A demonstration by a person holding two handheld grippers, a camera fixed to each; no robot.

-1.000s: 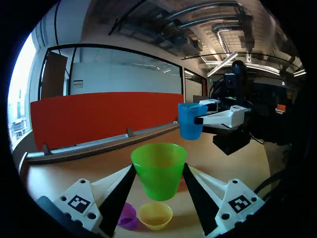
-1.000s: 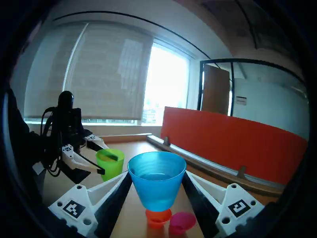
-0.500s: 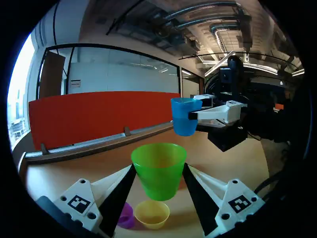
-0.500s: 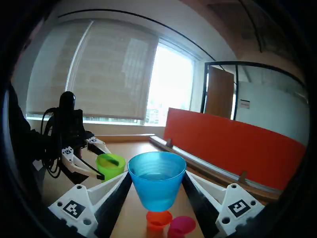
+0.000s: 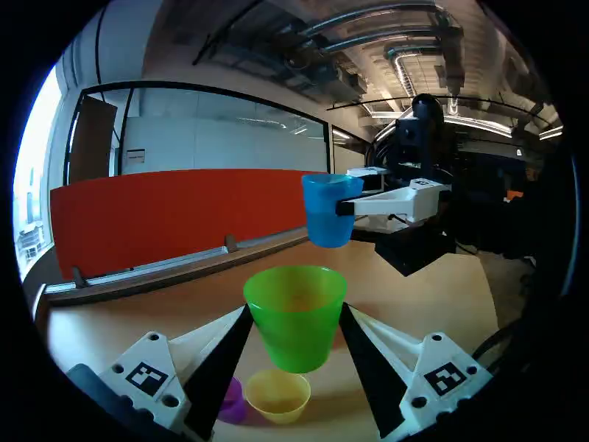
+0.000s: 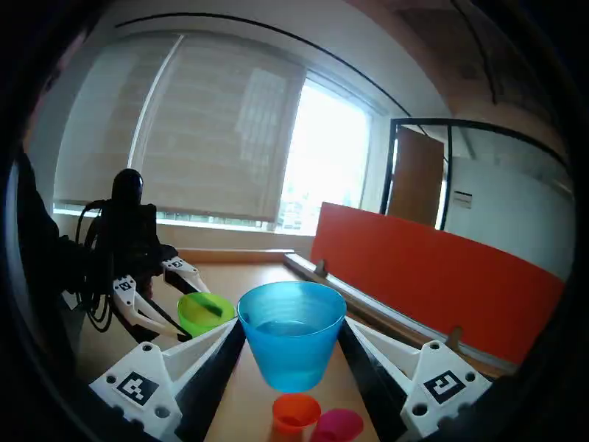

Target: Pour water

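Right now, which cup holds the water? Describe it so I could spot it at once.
Start at the long red partition along the wooden table. In front of it, the right hand-held gripper holds the blue cup in the air above a small orange cup and a pink cup. It alone is blue, with water showing inside.

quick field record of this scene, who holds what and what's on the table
left gripper: shut on green cup, upright
right gripper: shut on blue cup, upright, water inside
relation: blue cup higher than green cup, not touching
table: small yellow cup, purple cup, orange cup, pink cup
pour: not yet started
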